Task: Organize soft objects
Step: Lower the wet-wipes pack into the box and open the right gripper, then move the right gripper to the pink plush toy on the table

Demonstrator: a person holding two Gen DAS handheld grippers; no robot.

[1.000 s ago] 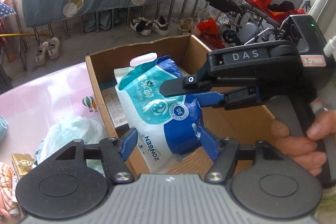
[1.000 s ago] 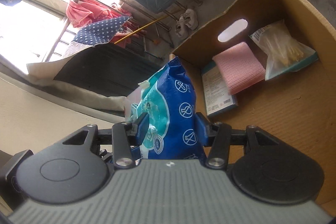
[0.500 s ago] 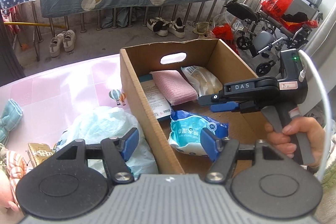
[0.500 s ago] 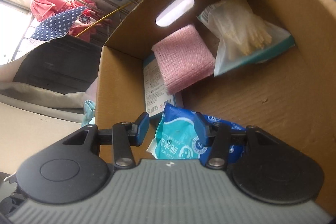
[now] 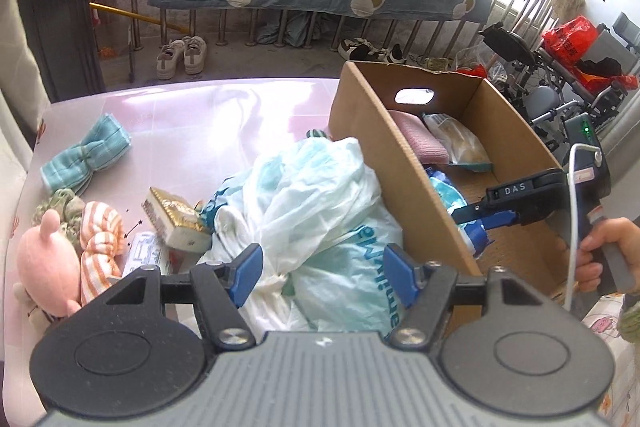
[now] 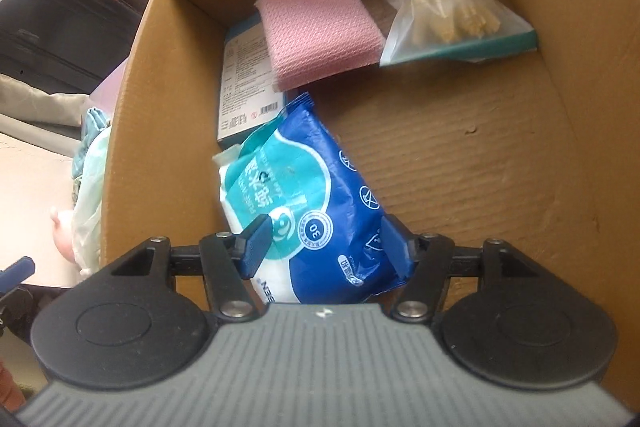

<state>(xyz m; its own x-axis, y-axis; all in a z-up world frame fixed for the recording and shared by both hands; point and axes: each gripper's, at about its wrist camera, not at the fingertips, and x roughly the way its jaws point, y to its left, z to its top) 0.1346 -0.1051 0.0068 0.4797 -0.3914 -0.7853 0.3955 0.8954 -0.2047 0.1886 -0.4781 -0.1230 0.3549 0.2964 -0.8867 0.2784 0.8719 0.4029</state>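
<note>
The pink table (image 5: 192, 131) holds everything, and the cardboard box (image 5: 384, 147) stands on its right side, open at the top with a handle slot in the far wall. Just left of the box, pressed against its wall, lies a heap of crumpled white and pale-green plastic bags (image 5: 320, 211). The left gripper (image 5: 322, 273) hangs over the near end of that heap with its blue pads apart, the plastic showing between them but neither pad pressing on it.

Inside the box, the right gripper (image 6: 326, 241) points down at the blue and teal wipes pack (image 6: 304, 211), which lies on the box floor near the left wall. Its jaws are opening, the pack's near end between the pads; the right pad stands clear of it, the left pad close at its edge. A person's hand (image 5: 600, 255) holds that gripper's handle at the box's near right corner.

Farther in lie a pink textured cloth (image 6: 316, 35) on a flat printed carton (image 6: 244, 87), and a clear bag of pale sticks (image 6: 444, 3) at the far right.

On the table's left sit a teal bow-shaped cloth (image 5: 86, 157), a pink plush toy (image 5: 44, 267), an orange-striped bow (image 5: 100, 247) and a gold-wrapped packet (image 5: 176, 219).
</note>
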